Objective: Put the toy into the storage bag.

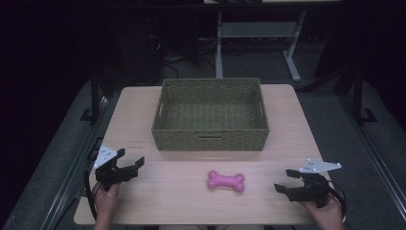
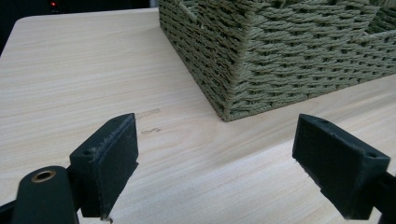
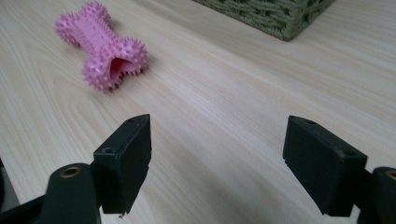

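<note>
In the high view a pale wooden table (image 1: 143, 110) fills the middle of the frame, with a green woven basket (image 1: 210, 136) standing in its upper centre. Below the basket, a little right of centre in the lower part of the frame, a pink spiky bone toy (image 1: 226, 181) lies flat on the wood, apart from the basket's front wall. The left gripper (image 1: 130, 163) sits at the lower left of this frame, held by a hand that comes in from the bottom edge; the right gripper (image 1: 286, 181) sits at the lower right, likewise held. The bone toy lies between the two, nearer the right one, touched by neither.

The left gripper view adds what the overhead frame cannot: the basket's near corner (image 2: 229, 105) looms in the upper right, its weave plain, and two faint marks on the wood show at centre left. Its jaws stand wide apart at the bottom corners, bare table between them.

The right gripper view shows the bone toy (image 3: 100, 44) up close in the upper left, its nubs and a hollow end facing the camera, and a basket corner (image 3: 289, 21) at the top right. Its jaws also stand wide apart, nothing between them.
</note>
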The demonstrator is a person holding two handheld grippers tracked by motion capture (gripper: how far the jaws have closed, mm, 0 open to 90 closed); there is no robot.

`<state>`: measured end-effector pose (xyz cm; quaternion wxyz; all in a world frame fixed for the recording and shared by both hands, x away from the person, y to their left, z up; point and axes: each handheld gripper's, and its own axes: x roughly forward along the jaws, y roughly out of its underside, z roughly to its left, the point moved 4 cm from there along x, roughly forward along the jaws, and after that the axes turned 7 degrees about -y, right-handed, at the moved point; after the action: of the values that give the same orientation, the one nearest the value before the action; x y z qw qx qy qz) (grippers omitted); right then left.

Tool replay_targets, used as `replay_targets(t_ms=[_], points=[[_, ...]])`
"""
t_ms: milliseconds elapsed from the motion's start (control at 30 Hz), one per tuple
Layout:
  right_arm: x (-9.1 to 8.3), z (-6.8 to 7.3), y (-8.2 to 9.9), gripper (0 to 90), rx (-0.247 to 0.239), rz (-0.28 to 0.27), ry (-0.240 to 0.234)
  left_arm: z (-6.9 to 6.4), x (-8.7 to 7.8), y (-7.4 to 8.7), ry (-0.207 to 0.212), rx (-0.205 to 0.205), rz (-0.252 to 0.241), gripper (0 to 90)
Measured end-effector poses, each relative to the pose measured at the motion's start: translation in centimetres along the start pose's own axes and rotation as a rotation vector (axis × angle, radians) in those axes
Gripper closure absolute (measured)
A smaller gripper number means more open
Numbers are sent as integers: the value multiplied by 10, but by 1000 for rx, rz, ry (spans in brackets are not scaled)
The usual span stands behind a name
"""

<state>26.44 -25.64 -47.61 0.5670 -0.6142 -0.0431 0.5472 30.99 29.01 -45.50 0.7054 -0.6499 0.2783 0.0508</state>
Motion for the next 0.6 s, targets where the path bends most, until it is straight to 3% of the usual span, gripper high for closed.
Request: replay_targets(t_ms=[167, 300, 600], points=[[3, 1, -9, 231, -27, 24, -16, -1, 1, 0, 1, -1, 4, 139], [6, -2, -15, 231, -14, 24, -33, -4, 3, 1, 5, 8, 12, 139], [14, 0, -40, 228, -67, 57, -51, -2, 1, 0, 4, 10, 8, 139]])
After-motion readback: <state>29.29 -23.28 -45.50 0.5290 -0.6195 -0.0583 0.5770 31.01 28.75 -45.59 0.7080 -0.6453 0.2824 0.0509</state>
